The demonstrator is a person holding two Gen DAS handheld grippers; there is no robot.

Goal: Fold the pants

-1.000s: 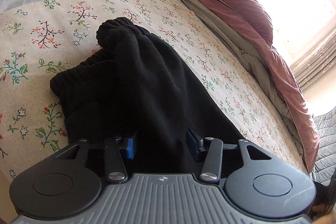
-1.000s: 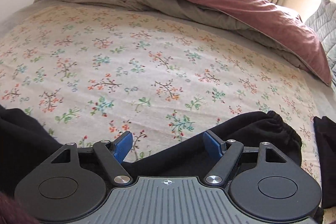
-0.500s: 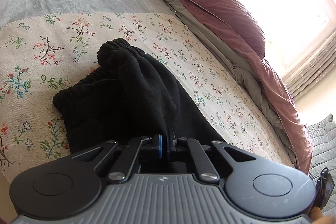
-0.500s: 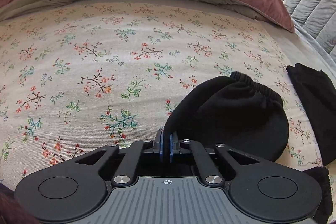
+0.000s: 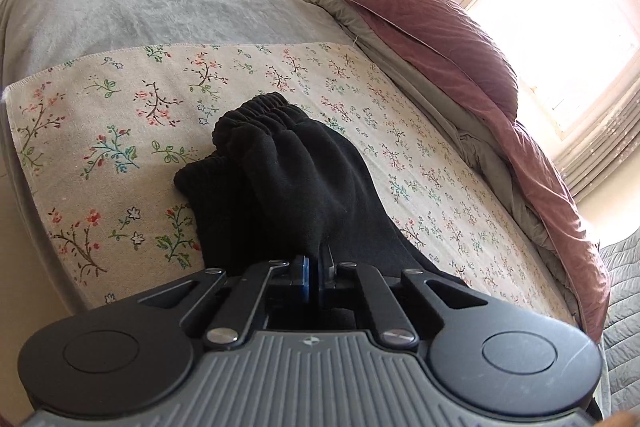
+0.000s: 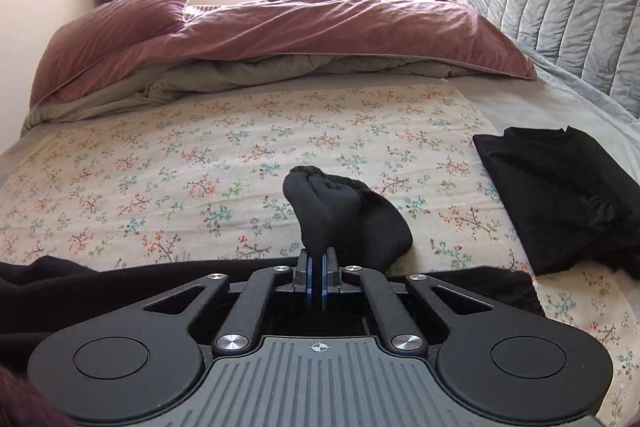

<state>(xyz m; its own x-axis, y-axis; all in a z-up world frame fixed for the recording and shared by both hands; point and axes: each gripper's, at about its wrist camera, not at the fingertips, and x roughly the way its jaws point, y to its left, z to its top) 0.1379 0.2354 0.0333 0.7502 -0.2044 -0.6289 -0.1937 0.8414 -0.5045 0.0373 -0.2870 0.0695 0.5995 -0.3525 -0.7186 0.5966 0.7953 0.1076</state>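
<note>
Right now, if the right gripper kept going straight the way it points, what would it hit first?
The right gripper is shut on black pants bunched just ahead. Beyond them, the line probably lands on the floral bedspread, well before the mauve duvet; depth is unclear.

- Left gripper (image 5: 318, 267) tilts downward, blue pads pinched together on black cloth.
- Right gripper (image 6: 318, 269) angles down too, clamped tight on fabric toward 12 o'clock.
</note>
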